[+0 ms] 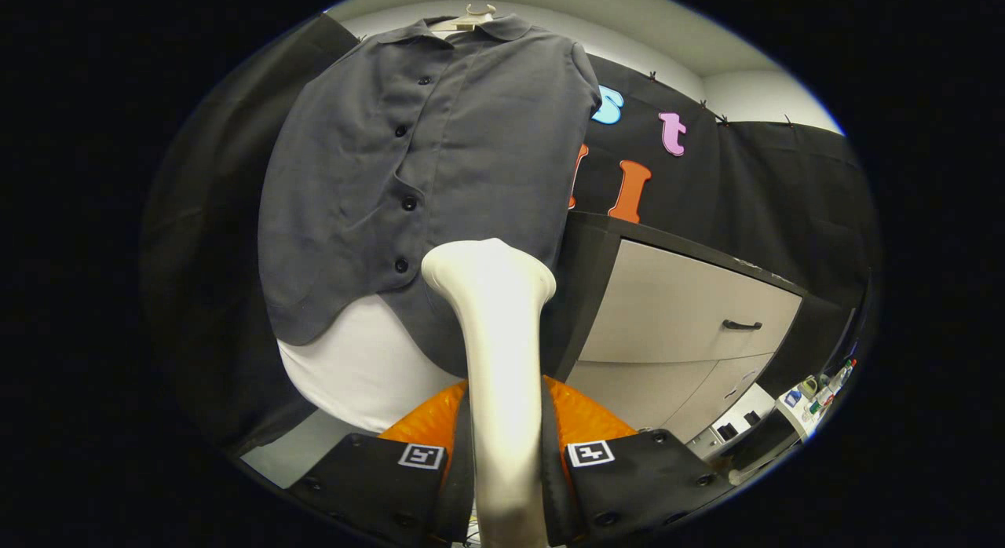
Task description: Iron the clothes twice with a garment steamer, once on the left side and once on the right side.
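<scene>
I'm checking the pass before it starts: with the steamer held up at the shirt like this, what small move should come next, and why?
Probably ease the steamer, clamped between the gripper fingers, forward and up along the shirt. Its head sits at the lower hem, right of the button placket, so the panel above looks left to cover.

Steamer (502, 359): smooth, slightly glossy plastic; shirt (424, 179): matt woven cloth, creased; cabinet (683, 312): smooth matt panels
</scene>
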A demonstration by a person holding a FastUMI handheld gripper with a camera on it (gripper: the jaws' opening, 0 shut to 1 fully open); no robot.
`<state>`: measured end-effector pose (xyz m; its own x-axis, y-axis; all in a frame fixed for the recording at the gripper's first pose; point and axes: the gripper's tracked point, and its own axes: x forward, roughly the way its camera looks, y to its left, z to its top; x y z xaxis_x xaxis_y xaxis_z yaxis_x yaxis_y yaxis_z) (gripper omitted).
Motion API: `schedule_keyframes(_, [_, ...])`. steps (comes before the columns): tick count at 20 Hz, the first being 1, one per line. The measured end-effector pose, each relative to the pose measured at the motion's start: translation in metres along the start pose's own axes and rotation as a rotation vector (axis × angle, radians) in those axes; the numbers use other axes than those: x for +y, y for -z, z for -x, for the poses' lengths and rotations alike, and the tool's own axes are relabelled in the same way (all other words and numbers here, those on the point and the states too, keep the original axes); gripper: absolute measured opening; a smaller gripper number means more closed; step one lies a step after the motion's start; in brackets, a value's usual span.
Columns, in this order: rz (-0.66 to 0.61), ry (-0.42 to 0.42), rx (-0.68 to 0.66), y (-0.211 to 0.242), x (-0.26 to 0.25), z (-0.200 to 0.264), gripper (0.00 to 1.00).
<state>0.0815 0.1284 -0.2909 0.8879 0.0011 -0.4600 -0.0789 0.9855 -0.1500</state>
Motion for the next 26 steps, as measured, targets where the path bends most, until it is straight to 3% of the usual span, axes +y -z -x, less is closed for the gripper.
schedule_keyframes(7, [0.008, 0.002, -0.006, -0.013, 0.002, 0.017, 0.43])
schedule_keyframes(17, [0.005, 0.040, -0.296, -0.170, -0.011, 0.095, 0.43])
schedule_keyframes(26, [0.006, -0.061, -0.421, -0.257, 0.057, 0.109, 0.43])
